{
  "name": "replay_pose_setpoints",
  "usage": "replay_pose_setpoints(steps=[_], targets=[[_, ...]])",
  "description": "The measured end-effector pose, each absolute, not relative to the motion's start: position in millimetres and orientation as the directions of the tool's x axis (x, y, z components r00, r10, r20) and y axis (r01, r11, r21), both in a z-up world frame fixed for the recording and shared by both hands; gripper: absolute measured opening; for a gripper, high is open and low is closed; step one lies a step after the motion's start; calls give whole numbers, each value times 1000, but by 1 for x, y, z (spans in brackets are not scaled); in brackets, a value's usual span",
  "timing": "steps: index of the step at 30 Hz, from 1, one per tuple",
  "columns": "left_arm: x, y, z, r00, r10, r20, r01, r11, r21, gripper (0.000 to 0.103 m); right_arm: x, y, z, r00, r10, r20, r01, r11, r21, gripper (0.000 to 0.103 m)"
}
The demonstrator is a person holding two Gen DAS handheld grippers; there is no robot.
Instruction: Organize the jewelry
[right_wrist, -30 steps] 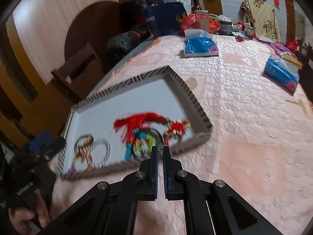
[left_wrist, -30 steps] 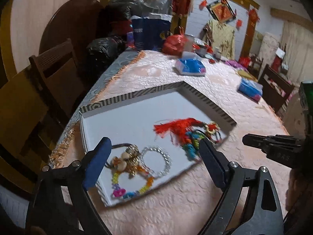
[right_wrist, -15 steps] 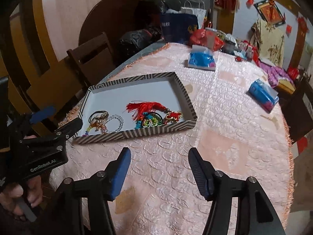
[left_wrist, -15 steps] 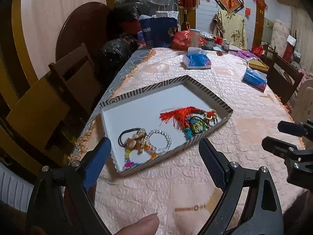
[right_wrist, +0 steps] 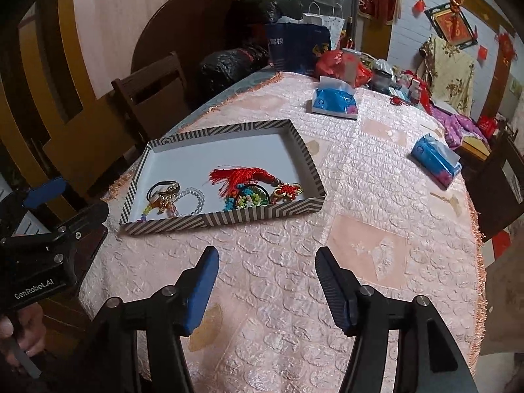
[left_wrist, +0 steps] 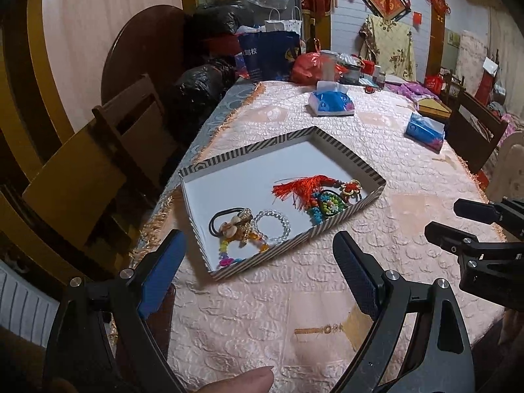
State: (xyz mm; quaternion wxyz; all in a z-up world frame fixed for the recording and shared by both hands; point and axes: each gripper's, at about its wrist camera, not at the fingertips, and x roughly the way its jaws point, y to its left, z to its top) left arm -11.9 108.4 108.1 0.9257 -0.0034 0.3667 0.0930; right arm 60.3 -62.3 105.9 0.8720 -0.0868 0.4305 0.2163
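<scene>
Both hand-held grippers, left (left_wrist: 257,270) and right (right_wrist: 267,281), are held spread apart, nothing gripped. Jewelry is piled in striped tray (right_wrist: 229,214) near table (right_wrist: 360,229) left edge; tangled pieces (right_wrist: 163,198) are partly hidden by tray wall.

- I read "GenRobot.AI" in white letters on the black body of the left gripper (right_wrist: 65,211), at the lower left of the right wrist view.
- On the dark blue paper bag (right_wrist: 296,47) at the upper middle of that view I see white Chinese characters; the second looks like "校", the first I cannot make out. The same print shows on the bag in the left wrist view.
- The framed red diamond sign (left_wrist: 386,1) on the wall, upper right of the left wrist view, carries one gold character, too small for me to read.
- I find nothing legible on the blue tissue packs (right_wrist: 334,100).
</scene>
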Motion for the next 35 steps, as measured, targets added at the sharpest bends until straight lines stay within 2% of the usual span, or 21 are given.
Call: replay_pose_setpoints(steps=[35], targets=[[-7,109,103,723,167,-670,-153,985,80,91,65,-52,103,520,308,-797,-469,883,35,59]])
